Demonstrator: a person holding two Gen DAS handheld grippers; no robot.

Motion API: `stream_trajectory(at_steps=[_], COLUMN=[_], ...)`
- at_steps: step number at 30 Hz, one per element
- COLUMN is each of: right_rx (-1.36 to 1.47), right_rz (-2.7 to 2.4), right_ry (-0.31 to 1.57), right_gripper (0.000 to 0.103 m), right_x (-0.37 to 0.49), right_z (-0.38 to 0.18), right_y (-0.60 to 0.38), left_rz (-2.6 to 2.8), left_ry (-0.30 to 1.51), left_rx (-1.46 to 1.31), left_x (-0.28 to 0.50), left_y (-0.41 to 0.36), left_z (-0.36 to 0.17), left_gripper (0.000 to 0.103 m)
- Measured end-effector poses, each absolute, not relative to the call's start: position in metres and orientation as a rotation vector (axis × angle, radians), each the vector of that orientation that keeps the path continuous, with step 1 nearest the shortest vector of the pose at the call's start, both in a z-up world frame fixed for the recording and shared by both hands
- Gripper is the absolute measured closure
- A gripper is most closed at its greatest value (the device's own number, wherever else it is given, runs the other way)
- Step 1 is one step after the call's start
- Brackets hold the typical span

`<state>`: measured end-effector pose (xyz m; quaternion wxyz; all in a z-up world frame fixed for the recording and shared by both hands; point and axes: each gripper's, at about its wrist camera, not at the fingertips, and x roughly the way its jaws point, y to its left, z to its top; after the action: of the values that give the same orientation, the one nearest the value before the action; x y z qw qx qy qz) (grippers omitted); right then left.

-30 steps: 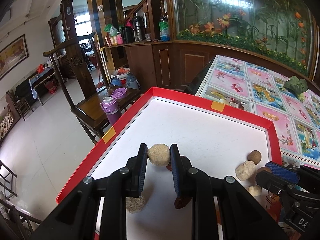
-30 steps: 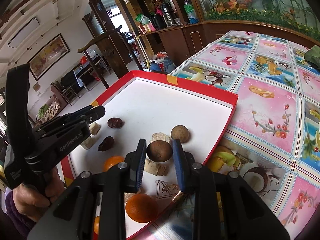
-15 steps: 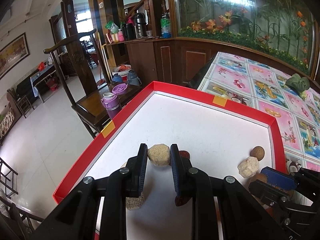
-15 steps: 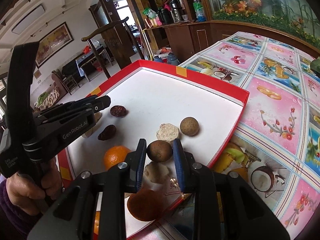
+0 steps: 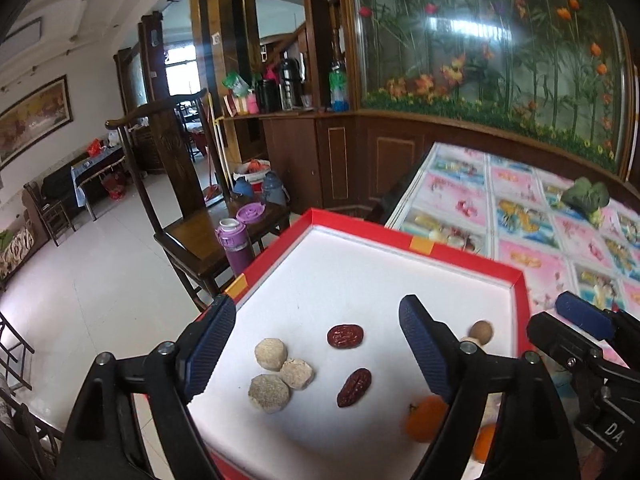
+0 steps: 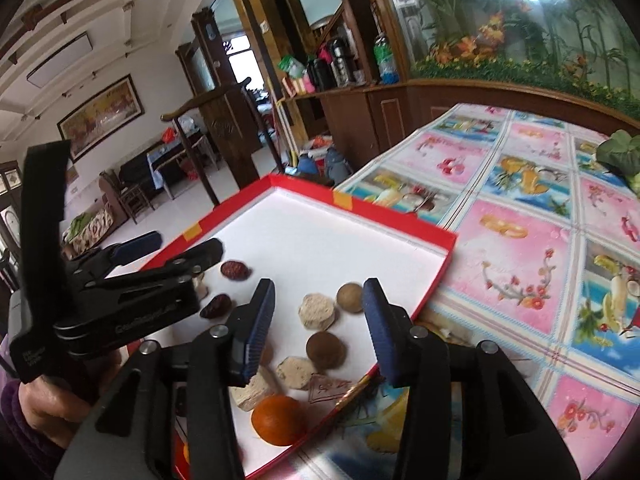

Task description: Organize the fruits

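Observation:
A red-rimmed white tray (image 5: 460, 252) (image 6: 360, 204) holds the fruits. My left gripper (image 5: 316, 340) is opening wide above it, with nothing pressed between its pads. Below its gap lie three beige round cakes (image 5: 271, 354) close together and two red dates (image 5: 345, 336). My right gripper (image 6: 320, 320) is also opening; a dark brown round fruit (image 6: 326, 351) lies loose on the tray under its gap. Nearby are a beige cake (image 6: 317, 312), a tan ball (image 6: 350, 298) and an orange (image 6: 279, 420). The left gripper (image 6: 176, 246) shows at left in the right wrist view, held by a hand (image 6: 40, 400).
The tray sits at the corner of a table with a flowered cloth (image 6: 520, 240). A green leafy bundle (image 5: 586, 198) lies far right on it. Left of the table stands a wooden chair (image 5: 192, 236) with a purple bottle (image 5: 236, 244). A wooden cabinet runs behind.
Both grippers have opened and lifted. The left let go of a beige cake, which now lies with two others. The right let go of the dark brown fruit, which rests on the tray.

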<state>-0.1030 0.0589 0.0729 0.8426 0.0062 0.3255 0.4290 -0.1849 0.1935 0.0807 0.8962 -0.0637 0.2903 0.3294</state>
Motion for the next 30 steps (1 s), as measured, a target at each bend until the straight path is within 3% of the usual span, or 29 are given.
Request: stream_trajectory(at_steps=[10, 12, 14, 30], right_rx=[0.041, 0.071, 0.114, 0.179], right_rz=[0.773, 0.763, 0.751, 0.721], right_ry=[0.455, 0.432, 0.408, 0.336], right_gripper=[0.013, 0.006, 0.001, 0.000], right_x=[-0.136, -0.146, -0.157, -0.211], right_z=[0.110, 0.118, 0.124, 0.152], right_y=[0.008, -0.006, -0.022, -0.080], left_rz=[0.692, 0.685, 0.681, 0.641], left_ry=[0.525, 0.508, 0.487, 0.364], left_rx=[-0.103, -0.087, -0.068, -0.003], left_x=[-0.217, -0.223, -0.230, -0.280], left_y=[0.160, 0.150, 0.140, 0.080], left_z=[0.117, 0.124, 0.133, 0.175], left_gripper=[0.010, 0.002, 0.000, 0.000])
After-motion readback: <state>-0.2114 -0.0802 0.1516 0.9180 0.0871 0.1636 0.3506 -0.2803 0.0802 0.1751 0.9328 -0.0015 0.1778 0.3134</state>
